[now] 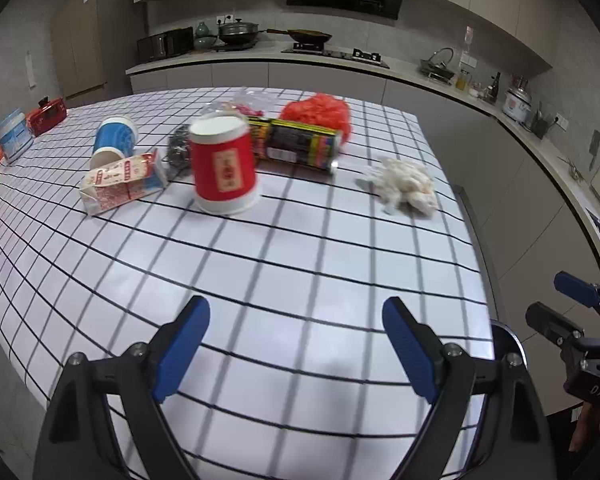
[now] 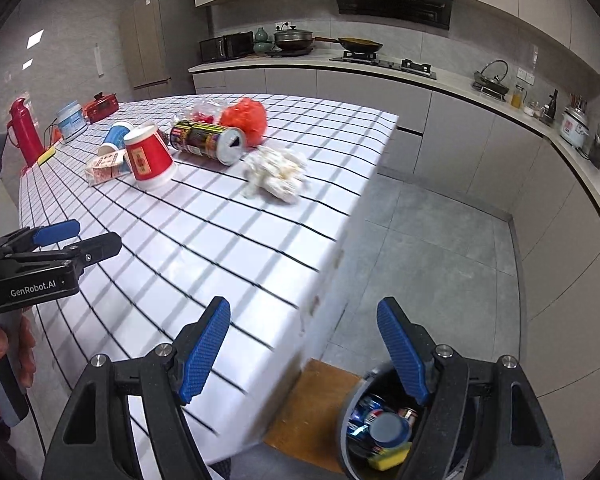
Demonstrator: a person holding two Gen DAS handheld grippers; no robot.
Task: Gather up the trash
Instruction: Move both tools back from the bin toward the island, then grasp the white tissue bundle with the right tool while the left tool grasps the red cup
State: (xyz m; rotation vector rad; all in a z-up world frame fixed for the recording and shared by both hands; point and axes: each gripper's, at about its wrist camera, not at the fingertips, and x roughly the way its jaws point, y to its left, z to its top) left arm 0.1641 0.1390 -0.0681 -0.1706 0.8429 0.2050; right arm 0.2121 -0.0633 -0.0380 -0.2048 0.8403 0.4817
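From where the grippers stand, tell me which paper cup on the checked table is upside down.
The red paper cup with the white rim: it stands on its wide mouth, base up. The blue paper cup behind it lies tipped on its side instead.

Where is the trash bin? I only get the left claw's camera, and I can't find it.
Observer: The bin stands on the floor just past the table's near corner, below the right claw.
Operator: Is anything in it?
Observer: Yes. Cans, a blue lid and a yellow sponge lie inside.
Operator: What's next to it?
Observer: A brown mat lies on the floor beside it.
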